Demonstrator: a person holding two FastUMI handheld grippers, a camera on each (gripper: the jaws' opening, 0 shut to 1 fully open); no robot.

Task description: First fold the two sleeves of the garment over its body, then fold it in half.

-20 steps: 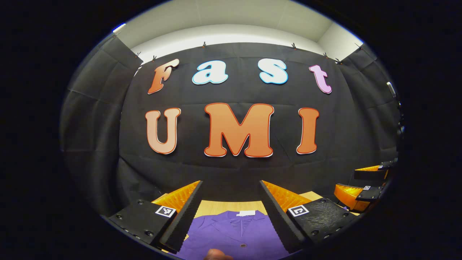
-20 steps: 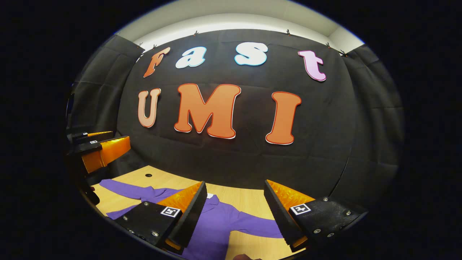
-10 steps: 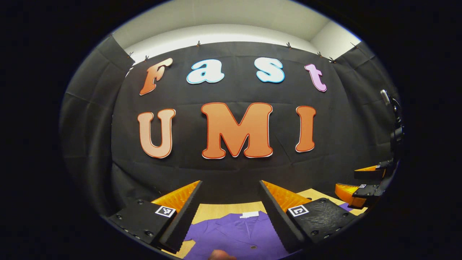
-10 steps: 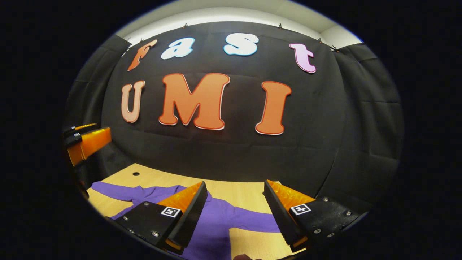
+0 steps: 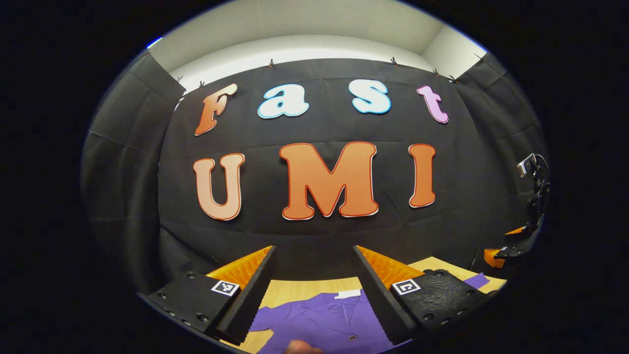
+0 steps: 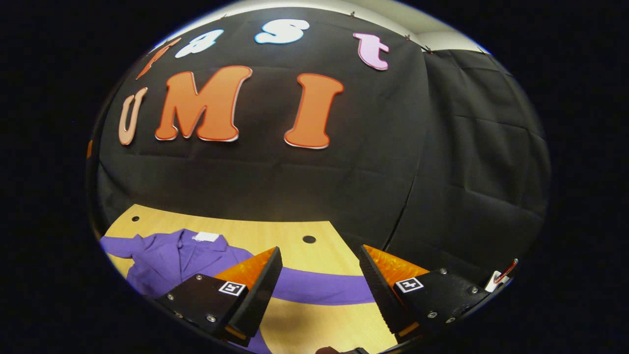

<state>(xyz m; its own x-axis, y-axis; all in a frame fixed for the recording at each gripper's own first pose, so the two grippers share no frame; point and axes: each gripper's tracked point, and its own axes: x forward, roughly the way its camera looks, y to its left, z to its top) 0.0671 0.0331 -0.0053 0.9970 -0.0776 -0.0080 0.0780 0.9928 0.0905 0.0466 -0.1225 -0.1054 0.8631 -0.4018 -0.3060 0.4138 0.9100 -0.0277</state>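
Purple shirt (image 5: 322, 322) lies flat on the wooden surface (image 5: 304, 286), and we see it just beyond our left hand-held gripper (image 5: 312, 287), whose fingers stand wide apart with nothing between them. Between those fingers, in the left gripper view, sit the shirt's collar, its white neck label (image 5: 349, 293) and a button on the front placket. Past the right-side finger a purple sleeve end (image 5: 475, 280) pokes out on the surface. Farther off at the right edge of that view we make out part of the other hand-held gripper, held above the surface.

Our right hand-held gripper (image 6: 319, 290) is also spread wide and holds nothing. In the right gripper view the shirt's right sleeve (image 6: 324, 290) stretches straight out across the surface between and beyond its fingers, lying flat and unfolded. The shirt's body (image 6: 177, 260) lies to the left of this sleeve, collar toward the booth's wall, with the other sleeve (image 6: 115, 244) reaching toward the left edge. Two small dark holes (image 6: 309, 239) mark the surface (image 6: 314, 329) beyond the shirt, near the black cloth wall (image 6: 442, 196).
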